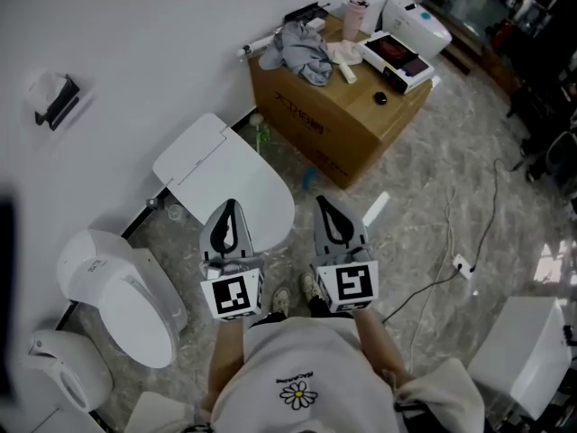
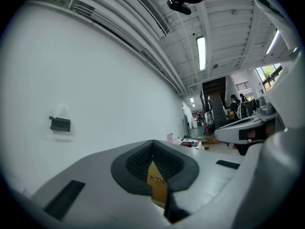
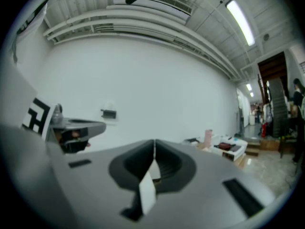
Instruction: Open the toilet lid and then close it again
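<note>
Head view, scene: a person in a white top (image 1: 302, 382) stands on a grey marbled floor (image 1: 424, 197), a gripper in each hand, both held out level and side by side
Head view, toilet lid: the white toilet lid (image 1: 243, 183) lies down flat on its bowl, directly ahead of the person, with the cistern (image 1: 191, 152) behind it against the white wall
Head view, left gripper: the left gripper (image 1: 229, 209) is clenched on nothing; its tip overlaps the lid's near edge, and contact cannot be judged
Head view, right gripper: the right gripper (image 1: 328, 204), jaws likewise pressed together and empty, hangs over the floor just right of the toilet, clear of the lid
Head view, surroundings: a second toilet (image 1: 122, 291) stands at left; a cardboard box (image 1: 325, 120) beyond the lid carries a grey cloth (image 1: 302, 50) and a pink cup (image 1: 354, 18); a dark holder (image 1: 56, 104) is fixed to the wall
Left gripper view: the ribbed pads (image 2: 138, 162) meet with nothing between them; the box's printed brown face shows below them, the holder sits on the wall at left, and the right gripper shows at the right edge
Right gripper view: the dark pads (image 3: 169, 168) are shut tight on nothing; a white strip (image 3: 147, 191) of unclear nature shows below them, the left gripper with its marker cube lies at left, and the pink cup stands far right
</note>
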`<action>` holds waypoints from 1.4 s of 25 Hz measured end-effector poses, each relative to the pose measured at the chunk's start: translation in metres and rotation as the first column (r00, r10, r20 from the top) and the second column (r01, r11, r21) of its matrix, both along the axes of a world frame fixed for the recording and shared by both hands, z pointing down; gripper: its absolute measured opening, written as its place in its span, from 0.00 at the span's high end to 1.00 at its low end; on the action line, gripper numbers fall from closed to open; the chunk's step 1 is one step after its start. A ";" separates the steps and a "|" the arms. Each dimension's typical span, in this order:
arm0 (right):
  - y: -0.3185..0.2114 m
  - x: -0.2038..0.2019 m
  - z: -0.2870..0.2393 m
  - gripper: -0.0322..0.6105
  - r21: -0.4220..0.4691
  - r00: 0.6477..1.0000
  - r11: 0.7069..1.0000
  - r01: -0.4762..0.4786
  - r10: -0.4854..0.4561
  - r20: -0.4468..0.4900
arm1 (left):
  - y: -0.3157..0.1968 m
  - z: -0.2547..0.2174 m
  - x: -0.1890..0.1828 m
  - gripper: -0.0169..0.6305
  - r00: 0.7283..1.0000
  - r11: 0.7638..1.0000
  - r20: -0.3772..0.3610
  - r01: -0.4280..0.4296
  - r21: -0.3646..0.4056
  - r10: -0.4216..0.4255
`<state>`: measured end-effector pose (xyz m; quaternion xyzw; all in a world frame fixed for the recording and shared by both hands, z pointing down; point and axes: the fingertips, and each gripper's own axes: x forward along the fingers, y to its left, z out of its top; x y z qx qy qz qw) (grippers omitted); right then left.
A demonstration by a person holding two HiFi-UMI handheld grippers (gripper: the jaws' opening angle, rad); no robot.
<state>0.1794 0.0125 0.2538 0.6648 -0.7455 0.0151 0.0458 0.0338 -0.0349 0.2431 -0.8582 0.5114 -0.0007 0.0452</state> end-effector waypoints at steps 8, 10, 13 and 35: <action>-0.030 0.001 0.014 0.90 -0.032 0.990 0.989 0.142 -0.142 0.008 | -0.021 0.009 -0.001 0.93 0.999 0.999 -0.003 0.046 -0.027 -0.046; -0.038 0.003 0.019 0.90 -0.042 0.987 0.987 0.158 -0.158 0.017 | -0.028 0.020 -0.001 0.89 0.999 0.997 -0.001 0.053 -0.050 -0.053; -0.050 0.004 0.029 0.87 -0.058 0.980 0.978 0.200 -0.199 0.011 | -0.035 0.041 0.002 0.83 0.998 0.994 0.002 0.062 -0.091 -0.062; -0.099 -0.011 0.241 0.65 -0.312 0.918 0.865 0.393 -0.391 0.070 | -0.045 0.289 -0.003 0.55 0.991 0.917 0.112 0.106 -0.385 -0.067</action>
